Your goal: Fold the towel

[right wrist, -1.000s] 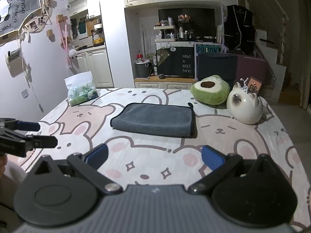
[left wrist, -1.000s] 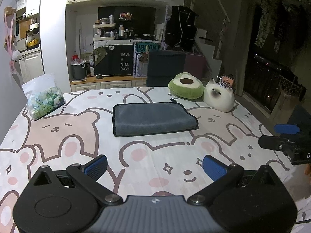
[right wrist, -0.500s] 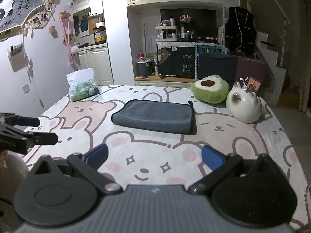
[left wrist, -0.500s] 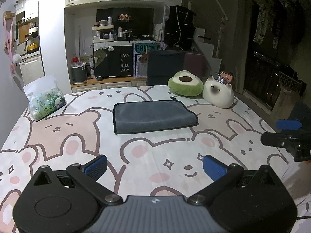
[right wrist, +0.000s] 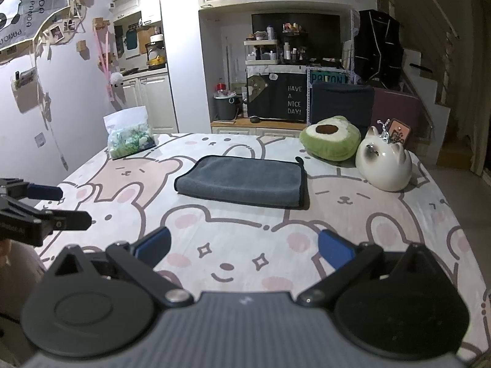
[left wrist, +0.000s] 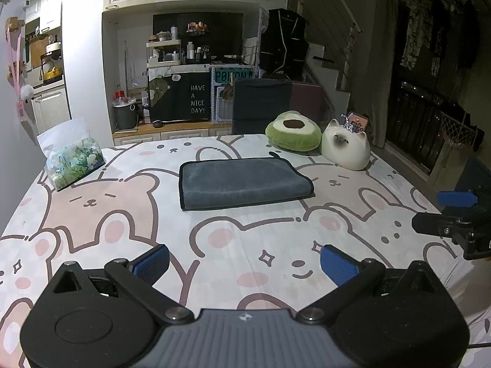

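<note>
A dark grey towel [left wrist: 242, 182] lies folded flat in the middle of the table, also in the right wrist view [right wrist: 245, 181]. My left gripper [left wrist: 245, 263] is open and empty, well short of the towel near the table's front edge. My right gripper [right wrist: 244, 247] is open and empty, also near the front edge. Each gripper shows from the side in the other's view: the right one at the right edge [left wrist: 454, 214], the left one at the left edge [right wrist: 46, 205].
The table [left wrist: 260, 239] has a bear-print cloth. A green avocado cushion [left wrist: 291, 135] and a white cat figure [left wrist: 345, 150] stand at the back right. A tissue pack [left wrist: 73, 161] stands at the back left. A dark chair [left wrist: 260, 105] is behind the table.
Both grippers have drawn back slightly from the towel. The towel has not moved and both grippers stay open.
</note>
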`<state>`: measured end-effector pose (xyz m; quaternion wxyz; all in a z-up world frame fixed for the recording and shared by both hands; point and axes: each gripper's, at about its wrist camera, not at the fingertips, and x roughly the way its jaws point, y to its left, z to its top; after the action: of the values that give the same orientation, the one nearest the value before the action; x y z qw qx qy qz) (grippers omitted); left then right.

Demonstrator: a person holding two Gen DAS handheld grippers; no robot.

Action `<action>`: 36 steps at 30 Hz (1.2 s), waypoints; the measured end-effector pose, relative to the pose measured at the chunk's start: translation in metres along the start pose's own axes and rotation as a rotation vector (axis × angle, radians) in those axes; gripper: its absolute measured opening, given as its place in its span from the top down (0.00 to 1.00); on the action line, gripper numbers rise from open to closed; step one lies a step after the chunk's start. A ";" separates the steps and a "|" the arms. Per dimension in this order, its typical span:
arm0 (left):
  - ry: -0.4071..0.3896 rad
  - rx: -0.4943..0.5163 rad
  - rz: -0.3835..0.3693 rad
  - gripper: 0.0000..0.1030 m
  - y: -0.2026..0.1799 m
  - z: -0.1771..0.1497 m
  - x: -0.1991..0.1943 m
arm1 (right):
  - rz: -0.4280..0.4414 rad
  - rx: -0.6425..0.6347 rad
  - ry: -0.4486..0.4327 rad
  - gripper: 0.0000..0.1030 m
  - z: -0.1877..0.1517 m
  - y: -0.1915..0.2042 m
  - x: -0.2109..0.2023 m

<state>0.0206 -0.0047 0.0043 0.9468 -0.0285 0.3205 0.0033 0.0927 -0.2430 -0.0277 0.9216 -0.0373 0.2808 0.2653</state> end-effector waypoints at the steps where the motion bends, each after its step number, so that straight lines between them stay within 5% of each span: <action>1: 0.001 -0.002 0.000 0.00 0.000 0.000 0.000 | 0.000 0.000 0.001 0.00 0.000 0.000 0.000; 36: -0.001 0.005 -0.001 0.00 -0.001 -0.001 0.001 | 0.008 0.017 -0.004 0.00 -0.001 -0.002 0.000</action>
<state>0.0207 -0.0058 0.0035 0.9470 -0.0264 0.3201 0.0023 0.0934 -0.2448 -0.0286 0.9213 -0.0279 0.2815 0.2667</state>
